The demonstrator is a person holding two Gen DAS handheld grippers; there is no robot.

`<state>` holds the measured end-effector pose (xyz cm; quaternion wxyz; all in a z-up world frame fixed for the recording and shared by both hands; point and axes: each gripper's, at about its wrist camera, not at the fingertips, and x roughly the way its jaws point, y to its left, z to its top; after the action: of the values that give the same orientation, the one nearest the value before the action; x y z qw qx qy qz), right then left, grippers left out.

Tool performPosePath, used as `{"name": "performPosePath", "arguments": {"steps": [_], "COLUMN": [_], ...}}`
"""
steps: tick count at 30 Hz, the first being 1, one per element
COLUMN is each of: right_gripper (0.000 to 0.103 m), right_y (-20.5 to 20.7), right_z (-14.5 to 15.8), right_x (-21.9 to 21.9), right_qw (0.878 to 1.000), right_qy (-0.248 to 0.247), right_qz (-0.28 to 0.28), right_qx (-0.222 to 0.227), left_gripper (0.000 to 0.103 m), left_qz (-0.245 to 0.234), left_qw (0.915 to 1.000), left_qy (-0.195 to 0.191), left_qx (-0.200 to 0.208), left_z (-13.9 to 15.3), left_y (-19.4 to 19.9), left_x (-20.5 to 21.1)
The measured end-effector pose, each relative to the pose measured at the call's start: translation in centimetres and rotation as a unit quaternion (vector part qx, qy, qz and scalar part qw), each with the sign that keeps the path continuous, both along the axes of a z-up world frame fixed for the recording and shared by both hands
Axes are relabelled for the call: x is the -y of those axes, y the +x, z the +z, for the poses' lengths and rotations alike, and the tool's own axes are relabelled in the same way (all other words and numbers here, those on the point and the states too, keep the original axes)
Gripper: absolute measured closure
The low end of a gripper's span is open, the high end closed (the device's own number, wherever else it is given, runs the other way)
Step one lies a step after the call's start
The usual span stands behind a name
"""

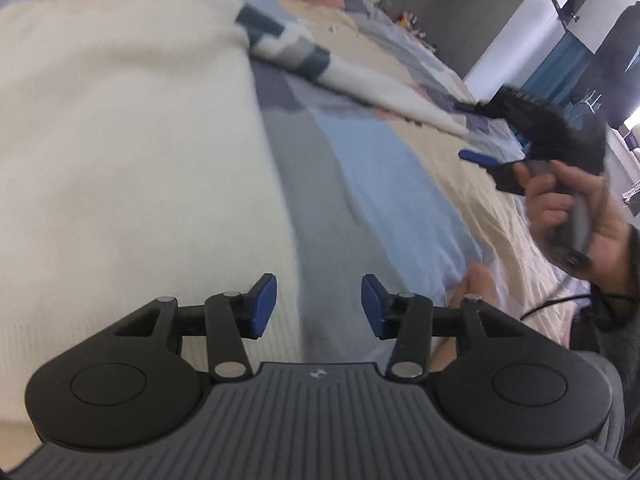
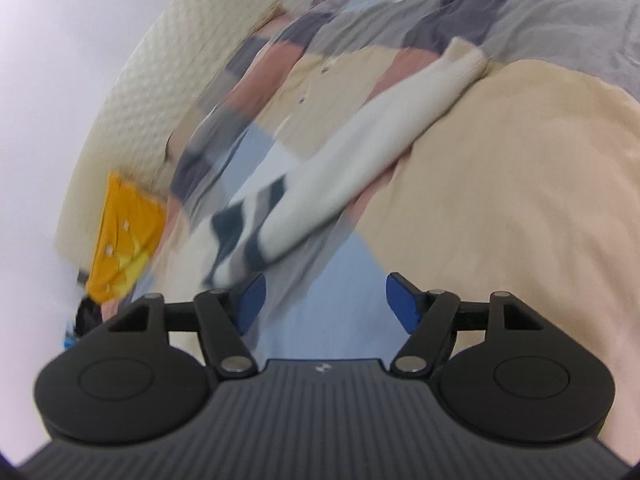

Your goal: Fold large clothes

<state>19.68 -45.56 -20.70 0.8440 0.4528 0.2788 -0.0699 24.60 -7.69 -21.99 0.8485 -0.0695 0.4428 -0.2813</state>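
Left gripper (image 1: 319,306), jaws apart and empty, hangs at lower centre over the patchwork bedspread (image 1: 384,176) just beside the cream sweater (image 1: 120,152) spread across the left of the frame, while the right gripper (image 2: 323,303), likewise parted and empty, sits below the sweater's outstretched sleeve (image 2: 360,148).

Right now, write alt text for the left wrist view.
The open left gripper hovers over a cream sweater spread on a patchwork quilt. At right, a hand holds the right gripper near the sweater's outstretched sleeve.
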Motion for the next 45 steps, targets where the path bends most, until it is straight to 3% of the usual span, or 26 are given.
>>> {"name": "performPosePath", "arguments": {"steps": [3, 8, 14, 19, 23, 27, 33, 37, 45], "right_gripper": [0.033, 0.033, 0.035, 0.036, 0.051, 0.08, 0.085, 0.085, 0.085], "right_y": [2.1, 5.8, 9.4, 11.2, 11.9, 12.6, 13.8, 14.8, 15.6], "right_z": [-1.5, -4.2, -6.5, -7.5, -7.6, -7.2, -2.8, 2.6, 14.3], "right_x": [2.7, 6.9, 10.7, 13.4, 14.8, 15.7, 14.0, 11.4, 2.7], "right_qw": [0.999, 0.996, 0.991, 0.988, 0.985, 0.983, 0.983, 0.978, 0.956], "right_qy": [0.007, 0.002, -0.005, -0.003, -0.006, -0.026, -0.101, -0.159, -0.244], "right_qz": [-0.035, -0.088, -0.125, -0.144, -0.165, -0.18, -0.144, -0.108, -0.038], "right_qx": [0.009, 0.014, 0.042, 0.052, 0.049, 0.027, 0.051, 0.085, 0.158], "left_gripper": [0.05, 0.05, 0.05, 0.05, 0.05, 0.05, 0.05, 0.05, 0.05], "left_qz": [0.026, 0.087, 0.131, 0.135, 0.141, 0.141, 0.138, 0.14, 0.148], "left_qw": [0.9992, 0.9912, 0.9835, 0.9807, 0.9804, 0.9808, 0.9816, 0.9797, 0.9799], "left_qy": [0.008, 0.065, 0.104, 0.132, 0.133, 0.131, 0.125, 0.127, 0.082], "left_qx": [0.027, 0.075, 0.068, 0.049, 0.036, 0.034, 0.041, 0.067, 0.105], "left_z": [0.8, 1.1, 0.1, -1.6, -2.1, -1.8, -0.3, 1.5, 4.3], "left_y": [1.1, 3.3, 6.1, 7.1, 7.4, 7.4, 6.8, 6.1, 4.1], "left_x": [-0.6, -1.9, -3.4, -3.4, -3.3, -3.4, -3.7, -4.3, -7.7]}}
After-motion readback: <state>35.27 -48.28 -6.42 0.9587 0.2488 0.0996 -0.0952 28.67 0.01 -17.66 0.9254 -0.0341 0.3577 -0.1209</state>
